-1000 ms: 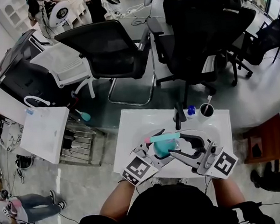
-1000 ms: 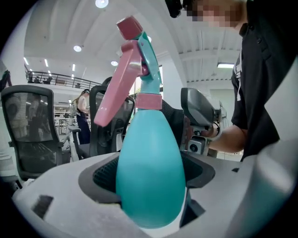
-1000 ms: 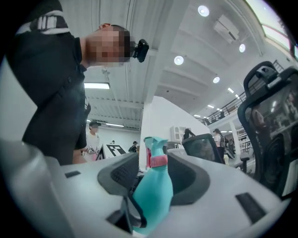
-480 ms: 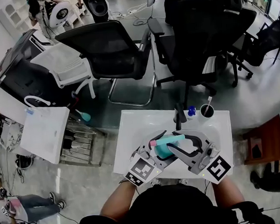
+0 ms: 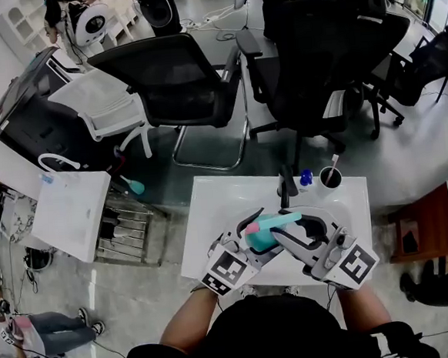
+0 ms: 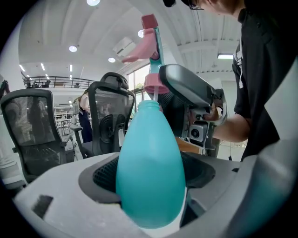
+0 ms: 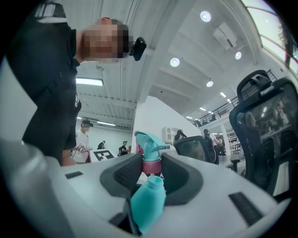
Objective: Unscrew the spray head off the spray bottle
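The right gripper [image 7: 152, 174], whose jaws have just been closing, pinches the pink collar [image 7: 151, 165] of the spray head [image 7: 148, 141] between its pads. The left gripper [image 6: 151, 195] is clamped on the round belly of the teal spray bottle [image 6: 150, 158], whose neck is just under that collar. Both tools hold it over the white table [image 5: 211, 206], close to the person's body.

This is an open-plan office. Black mesh swivel chairs [image 5: 173, 78] crowd the upper middle of the head view on a glossy grey floor [image 5: 408, 160]. A white desk [image 5: 211, 214] at lower centre carries a pen cup [image 5: 331, 177]. The right gripper view shows recessed ceiling lights [image 7: 174, 62], and the left gripper view a railed gallery [image 6: 56, 82] at its left.
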`<state>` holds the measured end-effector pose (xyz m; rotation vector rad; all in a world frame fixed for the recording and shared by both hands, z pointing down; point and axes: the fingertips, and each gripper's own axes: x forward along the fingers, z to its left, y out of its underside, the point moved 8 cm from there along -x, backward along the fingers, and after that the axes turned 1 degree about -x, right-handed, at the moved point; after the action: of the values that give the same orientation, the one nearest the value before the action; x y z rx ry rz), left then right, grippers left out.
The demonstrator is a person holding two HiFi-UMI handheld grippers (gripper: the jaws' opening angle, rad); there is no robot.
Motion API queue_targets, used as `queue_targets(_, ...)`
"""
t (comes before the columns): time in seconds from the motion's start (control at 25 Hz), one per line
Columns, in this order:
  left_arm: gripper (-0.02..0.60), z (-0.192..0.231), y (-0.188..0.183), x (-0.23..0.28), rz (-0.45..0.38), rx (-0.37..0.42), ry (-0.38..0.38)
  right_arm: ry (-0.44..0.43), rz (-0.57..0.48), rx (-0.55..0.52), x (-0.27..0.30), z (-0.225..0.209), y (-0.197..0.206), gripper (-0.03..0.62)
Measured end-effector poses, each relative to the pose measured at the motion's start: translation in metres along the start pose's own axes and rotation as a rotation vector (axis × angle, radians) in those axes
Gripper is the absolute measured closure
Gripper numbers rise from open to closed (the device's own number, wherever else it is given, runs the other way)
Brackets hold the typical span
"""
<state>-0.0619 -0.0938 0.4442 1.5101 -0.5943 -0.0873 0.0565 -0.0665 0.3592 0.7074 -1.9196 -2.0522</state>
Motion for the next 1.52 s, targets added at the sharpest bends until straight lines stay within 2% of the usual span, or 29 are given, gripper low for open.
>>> queue_targets(0.32, 0.184, 0.006, 0.014, 0.001, 0.024, 0.004, -0.063, 0.044, -0.096, 0.057, -0.004, -0.007, -0.017, 0.461)
queue_targets(0.56, 0.184, 0.008, 0.036, 0.004, 0.087, 0.033, -0.118, 0.050, -0.201, 0.056, -0.011, -0.015, -0.035, 0.461)
queue_targets(0.72, 0.184, 0.010, 0.045, 0.005, 0.107, 0.027, -0.124, 0.057, -0.245, 0.053, -0.014, -0.019, -0.046, 0.461)
queue_targets(1.16, 0.184, 0.020, 0.075, 0.010, 0.169, 0.008, -0.168, 0.092, -0.292, 0.000, -0.022, -0.027, -0.064, 0.461)
queue_targets(1.52, 0.183, 0.033, 0.067, 0.001, 0.128, -0.028, -0.273, 0.146, -0.277, 0.001, -0.034, -0.036, -0.057, 0.459)
